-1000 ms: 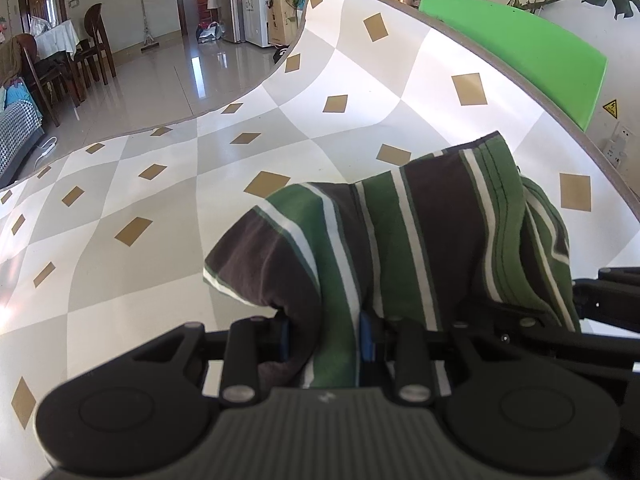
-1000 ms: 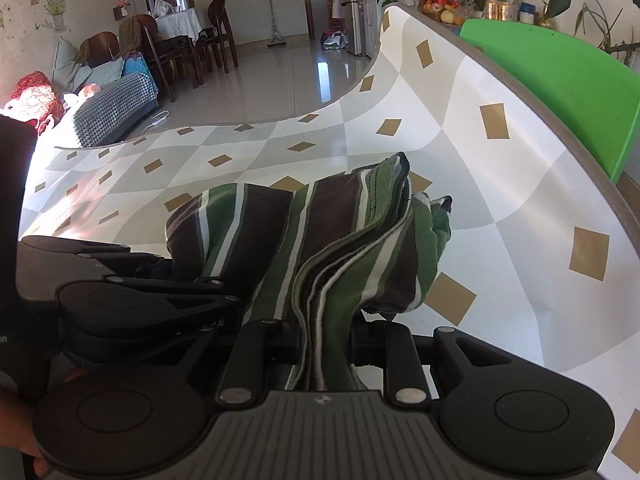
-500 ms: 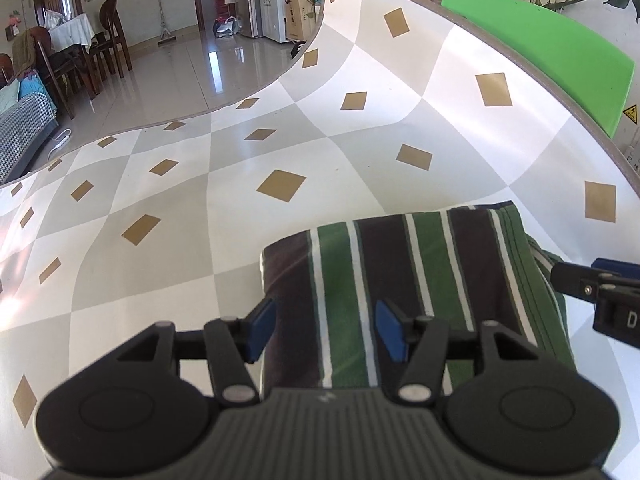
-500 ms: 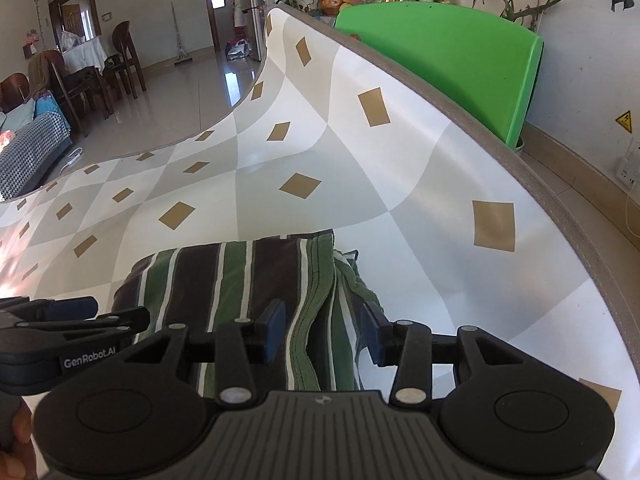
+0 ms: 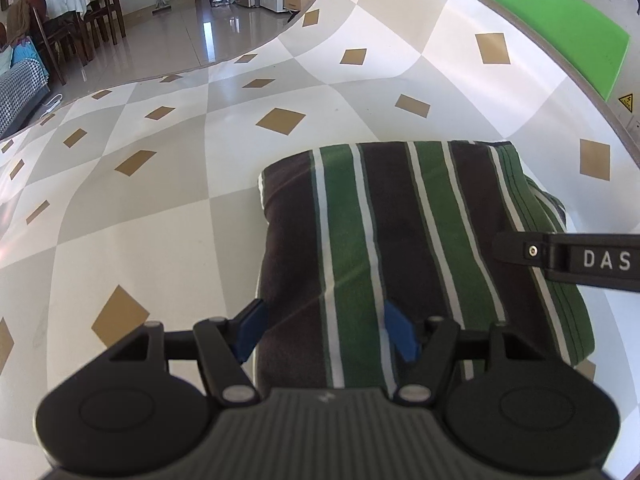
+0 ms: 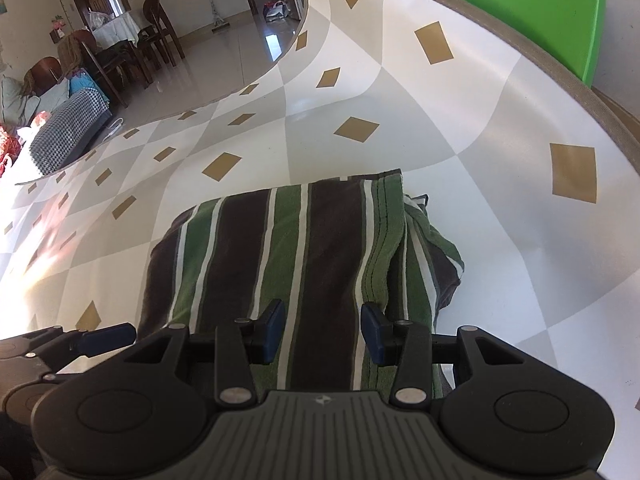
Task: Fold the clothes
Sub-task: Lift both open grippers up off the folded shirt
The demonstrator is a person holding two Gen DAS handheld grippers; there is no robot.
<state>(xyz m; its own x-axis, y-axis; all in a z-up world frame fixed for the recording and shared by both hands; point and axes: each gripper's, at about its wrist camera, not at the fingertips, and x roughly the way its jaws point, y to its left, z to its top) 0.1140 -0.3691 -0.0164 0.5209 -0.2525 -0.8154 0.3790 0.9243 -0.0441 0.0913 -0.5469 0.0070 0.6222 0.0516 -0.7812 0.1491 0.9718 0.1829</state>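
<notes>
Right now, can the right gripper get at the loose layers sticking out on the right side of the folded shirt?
Probably yes: the right gripper is open above the striped shirt, and nothing covers the loose layers.

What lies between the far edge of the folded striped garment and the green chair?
Only bare patterned tablecloth: nothing sits between the striped garment and the green chair. The right wrist view shows that stretch best; the left wrist view agrees.

Folded green, brown and white striped garment (image 5: 404, 240) flat on the checked tabletop (image 5: 160, 216).
</notes>
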